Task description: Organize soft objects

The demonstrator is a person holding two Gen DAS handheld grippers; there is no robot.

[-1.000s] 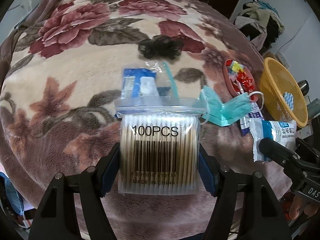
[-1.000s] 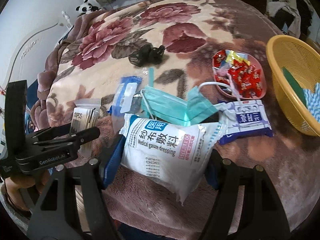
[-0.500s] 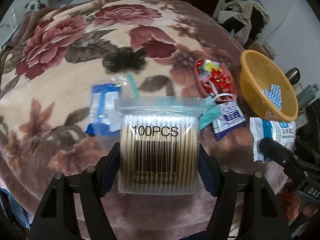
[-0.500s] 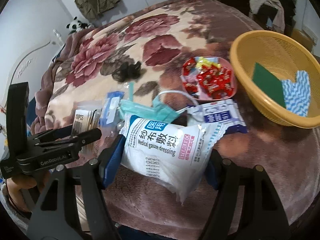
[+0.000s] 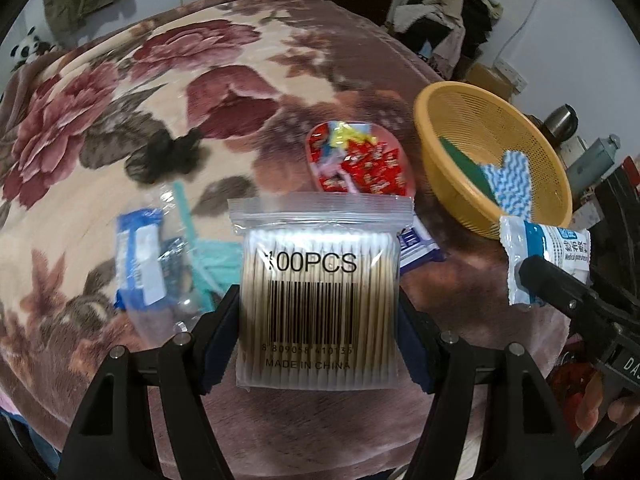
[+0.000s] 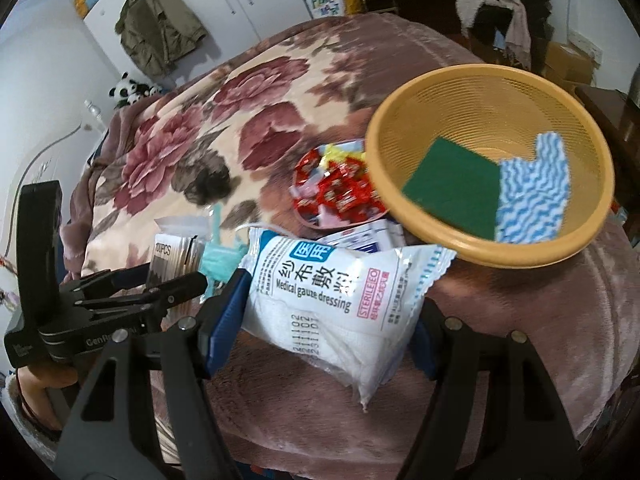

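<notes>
Plastic swab bag point(image 5: 318, 296) (clamped) — gauze pack point(image 6: 336, 296) too

Light: soft, even indoor light is falling from above, moderately bright.
Shadows: faint ones are sitting under the basket point(image 6: 490, 254).
Glare: sheen is showing on the swab bag point(image 5: 320, 304) and gauze pack point(image 6: 332, 300).
Blur: the blanket point(image 5: 100, 152) and candy dish point(image 5: 356, 160) are smearing; held packs are reading sharp.
Edges: fisheye is bending everything, corners going black.

Cotton swab bag point(image 5: 320, 300): clear zip pouch, upright, clamped off the blanket.
Gauze dressing pack point(image 6: 340, 292): white, tilted, clamped near basket point(image 6: 400, 208).
</notes>
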